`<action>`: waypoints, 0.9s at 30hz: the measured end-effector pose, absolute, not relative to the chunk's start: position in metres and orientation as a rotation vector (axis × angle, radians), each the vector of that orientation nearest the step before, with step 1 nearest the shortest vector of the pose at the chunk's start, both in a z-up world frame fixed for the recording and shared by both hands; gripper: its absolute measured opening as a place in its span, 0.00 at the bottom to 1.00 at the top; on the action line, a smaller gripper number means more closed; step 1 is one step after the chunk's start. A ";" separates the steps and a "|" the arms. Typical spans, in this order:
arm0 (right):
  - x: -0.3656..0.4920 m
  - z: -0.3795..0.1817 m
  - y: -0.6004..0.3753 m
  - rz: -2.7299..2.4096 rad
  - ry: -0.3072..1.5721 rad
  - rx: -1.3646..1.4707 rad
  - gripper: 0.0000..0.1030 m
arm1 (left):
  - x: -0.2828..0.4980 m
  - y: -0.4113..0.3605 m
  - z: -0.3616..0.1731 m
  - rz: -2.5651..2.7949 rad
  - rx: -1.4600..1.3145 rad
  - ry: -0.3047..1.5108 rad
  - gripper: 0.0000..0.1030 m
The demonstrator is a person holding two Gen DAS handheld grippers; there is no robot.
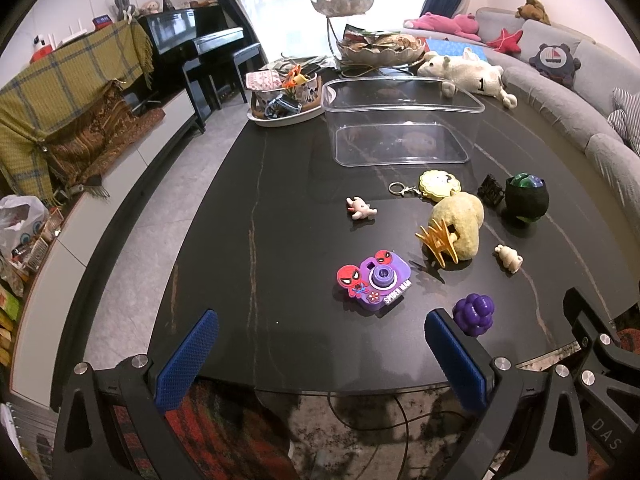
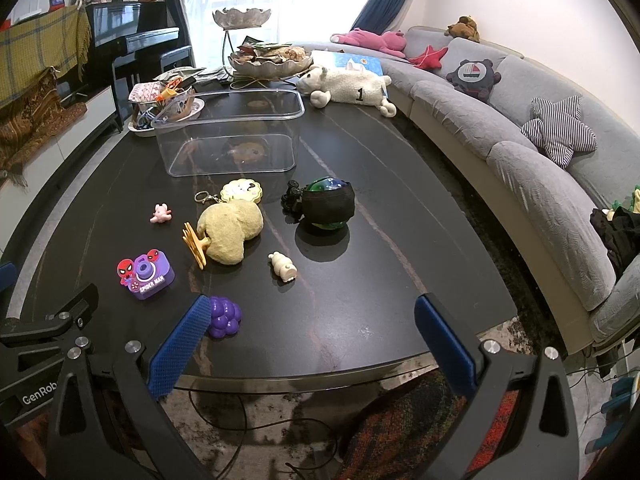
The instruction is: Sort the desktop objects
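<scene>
Left gripper (image 1: 322,354) and right gripper (image 2: 312,342) hang at the near edge of the dark table (image 2: 380,280), both with blue pads spread wide and nothing between them. A purple grape toy (image 2: 225,317) lies just beside the right gripper's left pad. Further in: purple toy camera (image 1: 374,283), yellow plush (image 2: 231,232) touching an orange clip (image 2: 195,245), cream figurine (image 2: 283,267), pink figurine (image 1: 360,209), keychain (image 2: 240,193), green ball in black mesh (image 2: 327,204). The clear bin (image 1: 400,120) stands beyond them, apart.
</scene>
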State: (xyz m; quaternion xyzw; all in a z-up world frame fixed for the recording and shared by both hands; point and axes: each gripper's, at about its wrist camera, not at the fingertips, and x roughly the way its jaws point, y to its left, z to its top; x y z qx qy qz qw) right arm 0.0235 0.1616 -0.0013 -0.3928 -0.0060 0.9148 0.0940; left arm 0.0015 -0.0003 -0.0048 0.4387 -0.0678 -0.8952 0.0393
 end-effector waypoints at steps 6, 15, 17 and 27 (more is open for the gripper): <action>0.024 -0.001 0.162 2.714 -0.018 -1.164 0.98 | 0.000 -0.001 -0.005 -2.745 1.350 -0.200 0.99; 0.023 -0.001 0.162 2.713 -0.023 -1.157 0.98 | -0.004 -0.006 -0.013 -2.733 1.440 -0.095 0.99; 0.022 -0.002 0.162 2.711 -0.026 -1.156 0.98 | -0.004 -0.005 -0.014 -2.736 1.439 -0.092 0.99; 0.022 -0.004 0.161 2.778 0.017 -1.103 0.98 | -0.004 -0.009 -0.015 -2.819 1.340 -0.076 0.99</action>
